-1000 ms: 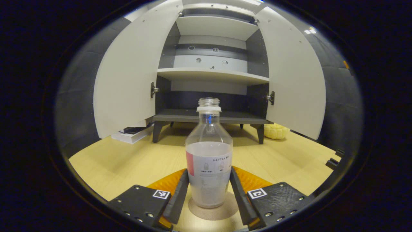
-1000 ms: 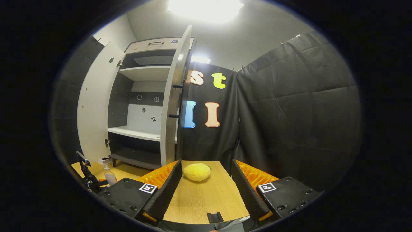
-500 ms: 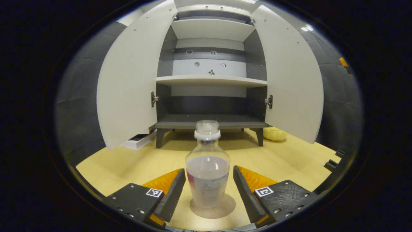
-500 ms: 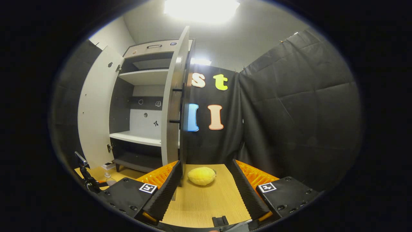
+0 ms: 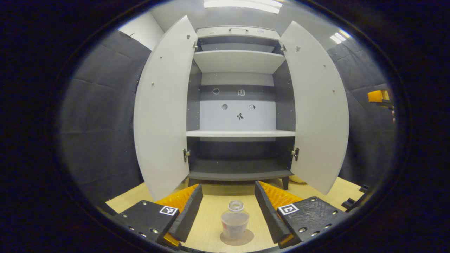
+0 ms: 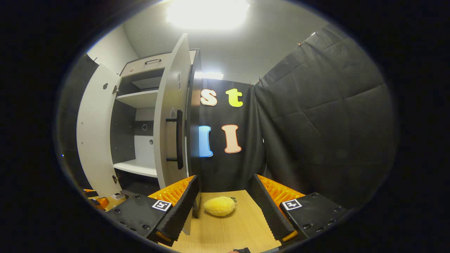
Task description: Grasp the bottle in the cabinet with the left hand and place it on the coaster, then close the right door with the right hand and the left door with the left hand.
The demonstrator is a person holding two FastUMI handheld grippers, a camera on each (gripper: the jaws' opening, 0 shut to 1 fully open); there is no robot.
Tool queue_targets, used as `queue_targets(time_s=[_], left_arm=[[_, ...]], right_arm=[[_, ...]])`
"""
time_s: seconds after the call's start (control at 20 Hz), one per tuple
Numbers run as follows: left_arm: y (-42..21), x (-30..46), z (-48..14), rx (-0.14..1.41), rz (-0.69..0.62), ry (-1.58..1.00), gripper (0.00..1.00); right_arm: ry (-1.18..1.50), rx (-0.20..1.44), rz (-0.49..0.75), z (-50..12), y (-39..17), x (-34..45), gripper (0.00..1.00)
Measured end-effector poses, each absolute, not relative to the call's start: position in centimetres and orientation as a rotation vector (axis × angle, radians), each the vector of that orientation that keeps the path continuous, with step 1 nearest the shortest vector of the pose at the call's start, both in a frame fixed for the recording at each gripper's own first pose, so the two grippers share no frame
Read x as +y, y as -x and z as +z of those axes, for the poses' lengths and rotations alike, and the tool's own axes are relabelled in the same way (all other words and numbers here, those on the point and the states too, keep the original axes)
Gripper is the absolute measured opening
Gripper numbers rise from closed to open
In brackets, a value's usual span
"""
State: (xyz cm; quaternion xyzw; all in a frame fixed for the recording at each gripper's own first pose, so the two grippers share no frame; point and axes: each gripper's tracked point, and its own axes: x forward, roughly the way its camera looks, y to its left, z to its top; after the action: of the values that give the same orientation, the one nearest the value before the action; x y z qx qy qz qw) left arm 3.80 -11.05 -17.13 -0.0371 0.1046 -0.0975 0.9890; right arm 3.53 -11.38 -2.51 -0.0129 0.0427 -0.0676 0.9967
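The bottle [image 5: 235,224] stands upright on the round brown coaster [image 5: 237,238] on the wooden table [image 5: 211,218], at 6 o'clock in the left gripper view. It is clear plastic with no cap, the open neck ringed in white, and a pale label with a red patch wraps its lower body. The left gripper [image 5: 227,207] has its fingers spread wide to either side of the bottle, touching nothing.

Past the bottle, toward 12 o'clock, the cabinet [image 5: 239,105] faces the camera with both doors swung open: the left door [image 5: 163,109] at 10 o'clock, the right door [image 5: 318,109] at 2 o'clock. Its white shelves and dark bottom board carry nothing. At 3 o'clock, at the edge, an orange part of the other gripper shows.

The right gripper view sees the cabinet [image 6: 140,116] obliquely, at 9 o'clock, and gives the outer face of the right door [image 6: 172,140] with its black bar handle [image 6: 179,139]. The right gripper [image 6: 221,203] holds its fingers wide apart with nothing between them; its left finger lies just beside the door's lower edge, though I cannot tell whether they touch. A yellow plush toy [image 6: 219,206] lies on the table [image 6: 232,228] at 6 o'clock between the fingers, farther off.
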Motion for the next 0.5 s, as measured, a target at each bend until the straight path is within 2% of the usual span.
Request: queue_targets(time_s=[0.05,0.2,0.25,0.3,0.4,0.45,0.5], left_arm=[[-3.9,-10.0,-15.9,0.196,-0.175,0.072,0.84],[-4.5,-6.4,-12.4,0.17,-0.105,0.088,0.9],[-4.6,-5.3,-11.5,0.159,-0.084,0.093,0.94],[-4.9,-4.1,-10.7,0.151,-0.066,0.089,0.87],[-5.3,-1.4,-9.0,0.135,-0.033,0.063,0.87],[-5.4,-0.2,-8.3,0.125,-0.017,0.047,0.94],[-5.6,1.0,-7.7,0.115,-0.004,0.035,0.94]], right_arm=[[0.025,0.084,-0.139,-2.3,-4.3,-11.4,0.98],[0.012,0.066,-0.165,-1.2,-6.6,-11.6,0.98],[0.003,0.057,-0.176,-0.8,-7.4,-11.6,0.94],[-0.005,0.048,-0.188,-0.4,-8.2,-11.5,0.98],[-0.018,0.031,-0.211,0.6,-9.6,-11.2,0.98],[-0.02,0.02,-0.225,1.0,-10.1,-11.1,0.98],[-0.021,0.01,-0.238,1.4,-10.6,-11.0,0.98]])
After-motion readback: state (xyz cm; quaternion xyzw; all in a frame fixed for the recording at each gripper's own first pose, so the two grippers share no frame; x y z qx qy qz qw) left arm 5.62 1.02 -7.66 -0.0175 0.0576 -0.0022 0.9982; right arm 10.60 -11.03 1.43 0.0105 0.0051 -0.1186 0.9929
